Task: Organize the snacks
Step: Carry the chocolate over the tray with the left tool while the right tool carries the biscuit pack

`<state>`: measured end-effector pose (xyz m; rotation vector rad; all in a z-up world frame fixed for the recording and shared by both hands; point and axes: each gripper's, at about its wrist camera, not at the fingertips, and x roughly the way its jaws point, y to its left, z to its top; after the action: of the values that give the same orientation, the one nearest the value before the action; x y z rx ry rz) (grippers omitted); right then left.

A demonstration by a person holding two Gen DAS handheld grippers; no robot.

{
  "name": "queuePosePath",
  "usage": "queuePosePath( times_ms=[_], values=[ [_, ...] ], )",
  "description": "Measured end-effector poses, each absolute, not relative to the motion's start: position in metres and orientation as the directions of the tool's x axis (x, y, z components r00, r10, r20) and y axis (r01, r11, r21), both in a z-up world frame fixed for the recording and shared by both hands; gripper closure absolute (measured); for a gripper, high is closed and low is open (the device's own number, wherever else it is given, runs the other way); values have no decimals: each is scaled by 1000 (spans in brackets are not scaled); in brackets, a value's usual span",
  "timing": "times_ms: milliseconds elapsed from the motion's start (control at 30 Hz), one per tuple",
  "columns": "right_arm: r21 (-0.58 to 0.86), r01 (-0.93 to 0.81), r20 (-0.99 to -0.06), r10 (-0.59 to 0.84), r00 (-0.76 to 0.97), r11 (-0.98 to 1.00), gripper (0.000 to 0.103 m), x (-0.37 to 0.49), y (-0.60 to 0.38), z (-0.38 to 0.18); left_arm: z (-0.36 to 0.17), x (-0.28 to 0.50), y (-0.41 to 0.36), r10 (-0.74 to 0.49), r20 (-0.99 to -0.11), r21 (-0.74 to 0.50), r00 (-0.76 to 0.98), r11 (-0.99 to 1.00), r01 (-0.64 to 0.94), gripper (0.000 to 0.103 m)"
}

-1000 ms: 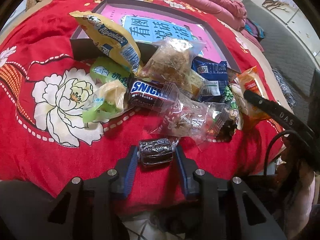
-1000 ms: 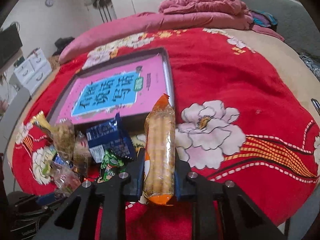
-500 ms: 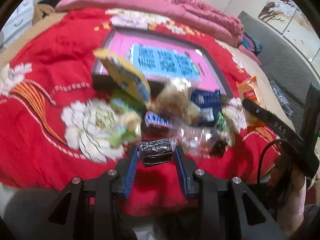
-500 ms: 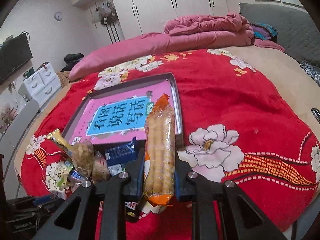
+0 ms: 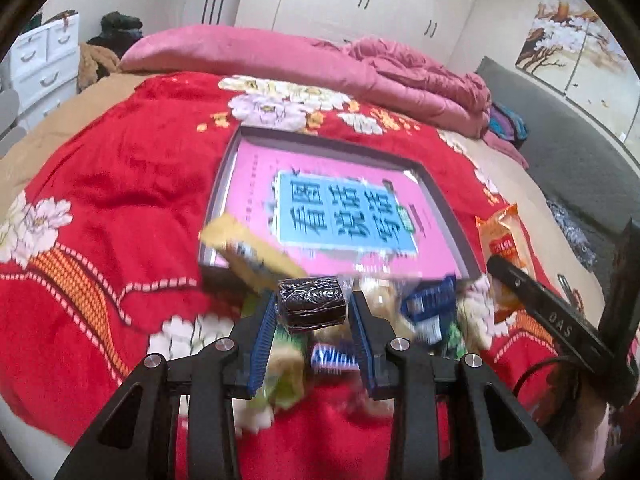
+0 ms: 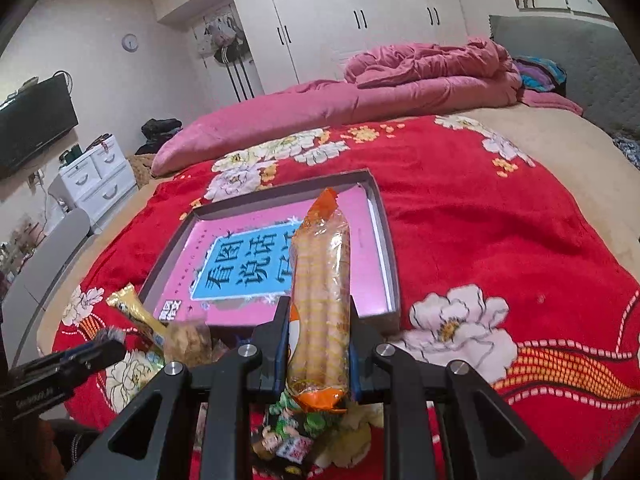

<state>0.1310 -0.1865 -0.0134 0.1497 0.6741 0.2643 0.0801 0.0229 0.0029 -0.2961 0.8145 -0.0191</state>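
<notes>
The left tongs [image 5: 312,312] are closed on a small dark round snack in clear crinkled wrap [image 5: 311,303], which sits crosswise between the two blue ribbed pads [image 5: 264,334]. The right tongs [image 6: 319,344] grip a long clear packet of pale wafer rolls with orange ends [image 6: 319,304]; the packet stands upright between the fingers and its top leans over the box behind.

Just beyond the left tongs a blurred heap of snack packets [image 5: 400,320] lies on the red blanket with white flowers [image 5: 112,200]. In this heap I can tell a long yellow packet [image 5: 248,252], a blue packet [image 5: 430,306] and a green one [image 5: 286,354]; the others are too blurred to name. The heap touches the near wall of a shallow grey box [image 5: 224,176], and inside the box lies a pink book with a blue title panel [image 5: 344,212]. In the right wrist view the same box [image 6: 386,240] lies flat on the bed, with the book [image 6: 248,268] filling its floor. A rumpled pink quilt [image 6: 420,76] lies at the far end of the bed, and white wardrobes [image 6: 360,20] stand behind.
</notes>
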Motion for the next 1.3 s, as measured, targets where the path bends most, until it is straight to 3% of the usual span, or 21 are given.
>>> queuePosePath(
  times_ms=[433, 667, 1300],
  values=[
    [228, -180, -602, 283, 747, 957, 80, 157, -184, -20, 4, 123, 35, -110, -695, -281, 710, 951, -128, 65],
    [232, -168, -602, 277, 749, 958, 79, 172, -183, -23, -1, 144, 27, -83, -691, -224, 718, 969, -104, 65],
    [232, -133, -669, 257, 697, 964, 80, 212, -176, -47, -24, 188, 10, -95, -735, -184, 671, 981, -62, 65]
  ],
)
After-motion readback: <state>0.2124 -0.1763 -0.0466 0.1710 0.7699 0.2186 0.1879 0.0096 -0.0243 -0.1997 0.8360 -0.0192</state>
